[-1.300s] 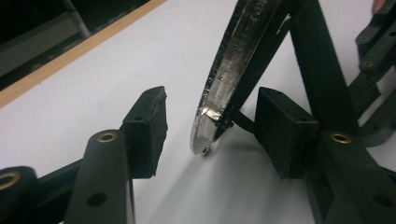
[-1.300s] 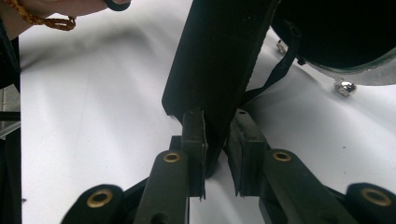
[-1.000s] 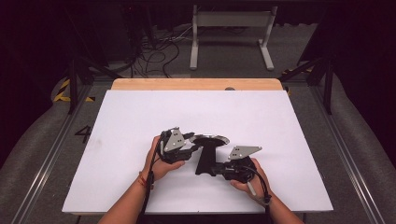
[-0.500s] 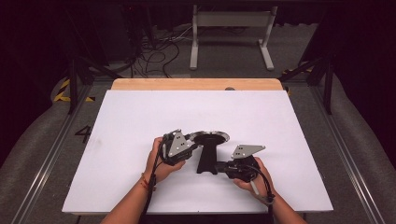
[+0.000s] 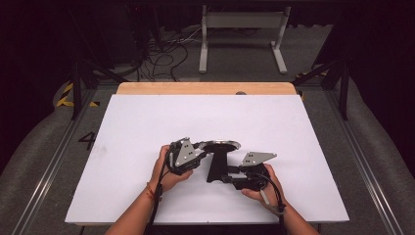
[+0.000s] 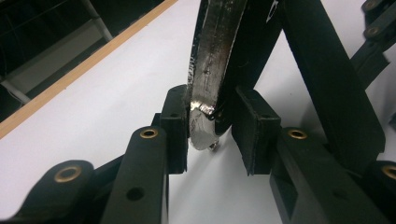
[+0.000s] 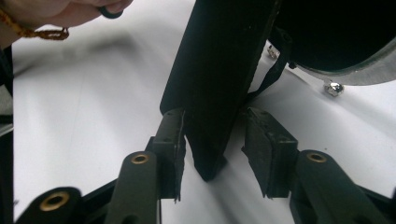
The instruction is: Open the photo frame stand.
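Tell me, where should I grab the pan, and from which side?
Probably grip the pan by its long flat handle, coming in from the near end that points toward the person. The handle is straight and thin, so it fits between two jaws; the round rim is curved.

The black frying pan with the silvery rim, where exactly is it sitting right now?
In the high view, the black frying pan with the silvery rim lies on the white table, near its front edge, between the left gripper and the right gripper.
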Demonstrator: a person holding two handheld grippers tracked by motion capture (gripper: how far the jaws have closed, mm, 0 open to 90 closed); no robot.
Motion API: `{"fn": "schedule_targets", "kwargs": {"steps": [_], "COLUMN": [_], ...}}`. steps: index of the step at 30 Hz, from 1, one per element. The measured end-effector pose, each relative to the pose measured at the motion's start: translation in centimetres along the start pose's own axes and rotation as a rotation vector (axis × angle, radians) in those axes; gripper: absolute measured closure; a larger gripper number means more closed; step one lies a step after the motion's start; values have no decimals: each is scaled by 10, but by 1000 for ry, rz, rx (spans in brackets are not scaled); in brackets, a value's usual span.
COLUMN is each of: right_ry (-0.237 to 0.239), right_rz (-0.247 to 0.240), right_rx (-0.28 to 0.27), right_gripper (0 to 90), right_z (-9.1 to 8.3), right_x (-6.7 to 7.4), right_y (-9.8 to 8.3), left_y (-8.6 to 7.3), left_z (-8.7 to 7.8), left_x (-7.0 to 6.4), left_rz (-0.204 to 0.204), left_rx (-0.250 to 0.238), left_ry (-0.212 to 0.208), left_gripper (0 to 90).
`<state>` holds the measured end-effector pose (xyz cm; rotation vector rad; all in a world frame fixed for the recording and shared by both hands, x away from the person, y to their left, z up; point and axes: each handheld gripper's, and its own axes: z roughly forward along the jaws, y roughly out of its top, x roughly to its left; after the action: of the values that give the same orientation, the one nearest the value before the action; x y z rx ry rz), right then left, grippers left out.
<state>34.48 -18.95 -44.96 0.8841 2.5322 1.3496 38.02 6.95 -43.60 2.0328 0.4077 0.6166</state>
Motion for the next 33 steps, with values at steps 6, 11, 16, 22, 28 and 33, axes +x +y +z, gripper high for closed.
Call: {"fn": "schedule_targets", "kwargs": {"steps": [6, 11, 16, 22, 28, 33], "right_ry": [15, 19, 20, -11, -30, -35], "right_rz": [18, 13, 19, 41, 28, 15], "right_rx": [-2, 8, 15, 25, 22, 18], "right_gripper": [753, 784, 801, 800, 744, 719], "right_z": [6, 4, 0, -5, -5, -10], "right_x": [0, -1, -4, -9, -7, -7], "right_y": [-2, -2, -1, -2, -2, -2], "left_y": [0, 0, 1, 0, -1, 1], "left_z": [2, 2, 3, 3, -5, -16], "left_x": [-1, -1, -2, 1, 5, 5], "left_rz": [23, 33, 41, 15, -7, 23], "left_rx": [15, 24, 33, 27, 18, 50], "left_ry": [18, 34, 53, 37, 38, 47], "left_gripper": [667, 660, 669, 665, 605, 564]}}
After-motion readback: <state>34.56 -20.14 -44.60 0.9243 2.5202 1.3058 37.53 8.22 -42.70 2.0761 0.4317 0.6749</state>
